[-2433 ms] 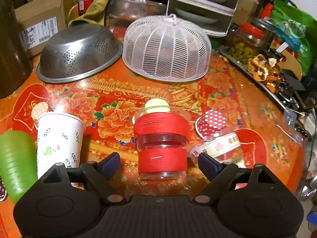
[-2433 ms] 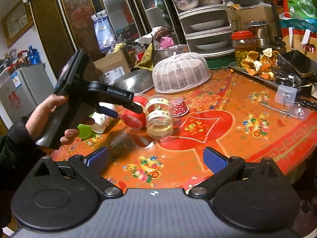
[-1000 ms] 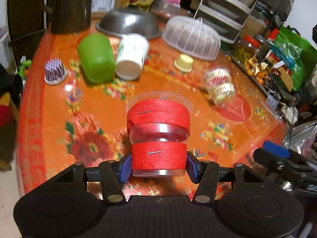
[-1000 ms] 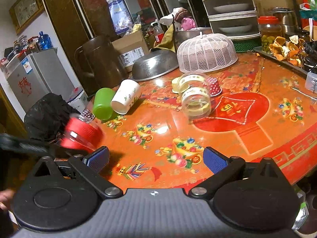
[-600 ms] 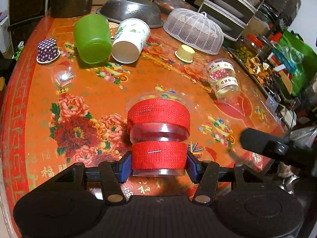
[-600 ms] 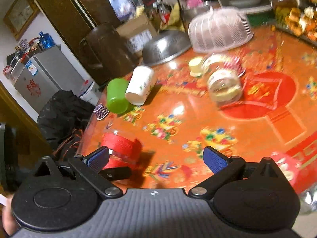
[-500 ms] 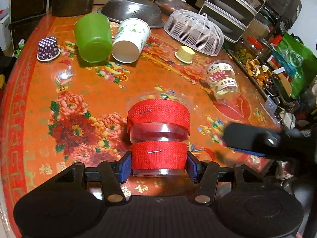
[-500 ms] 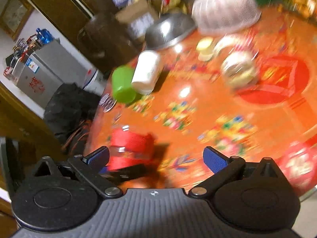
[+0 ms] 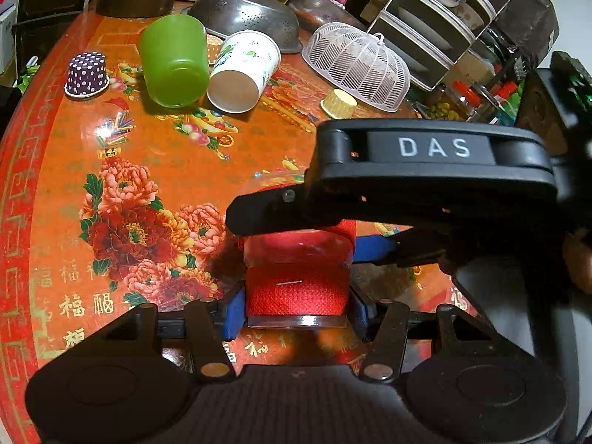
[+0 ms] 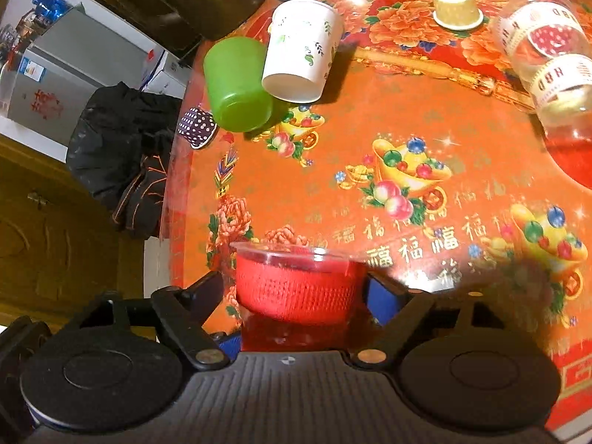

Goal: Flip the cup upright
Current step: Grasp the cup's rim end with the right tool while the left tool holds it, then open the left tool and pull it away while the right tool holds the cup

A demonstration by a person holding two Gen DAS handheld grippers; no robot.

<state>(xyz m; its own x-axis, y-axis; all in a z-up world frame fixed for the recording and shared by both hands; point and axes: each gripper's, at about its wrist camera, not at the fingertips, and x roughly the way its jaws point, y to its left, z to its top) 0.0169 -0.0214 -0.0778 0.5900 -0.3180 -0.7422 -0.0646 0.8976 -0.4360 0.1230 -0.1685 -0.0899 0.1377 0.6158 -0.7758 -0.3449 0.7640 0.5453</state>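
A clear plastic cup with two red bands [image 9: 296, 288] is held sideways above the table. My left gripper [image 9: 296, 314] is shut on its base end, blue pads against the lower red band. My right gripper [image 10: 296, 292] has closed on the rim end of the same cup [image 10: 296, 285]; its fingers [image 9: 373, 249] cross the left wrist view from the right. A green cup [image 9: 174, 63] and a white paper cup [image 9: 244, 70] lie on their sides further back on the table.
The table has a red floral cover [image 9: 148, 170]. On it are a purple dotted cupcake liner [image 9: 87, 74], a yellow liner [image 9: 338, 103], a white mesh food cover [image 9: 357, 66], a steel colander [image 9: 244, 14] and a taped clear cup [image 10: 547, 63]. The table edge is at the left.
My right gripper has swung in from the right and closed on the rim end of the red-banded cup. My left gripper has kept its hold.
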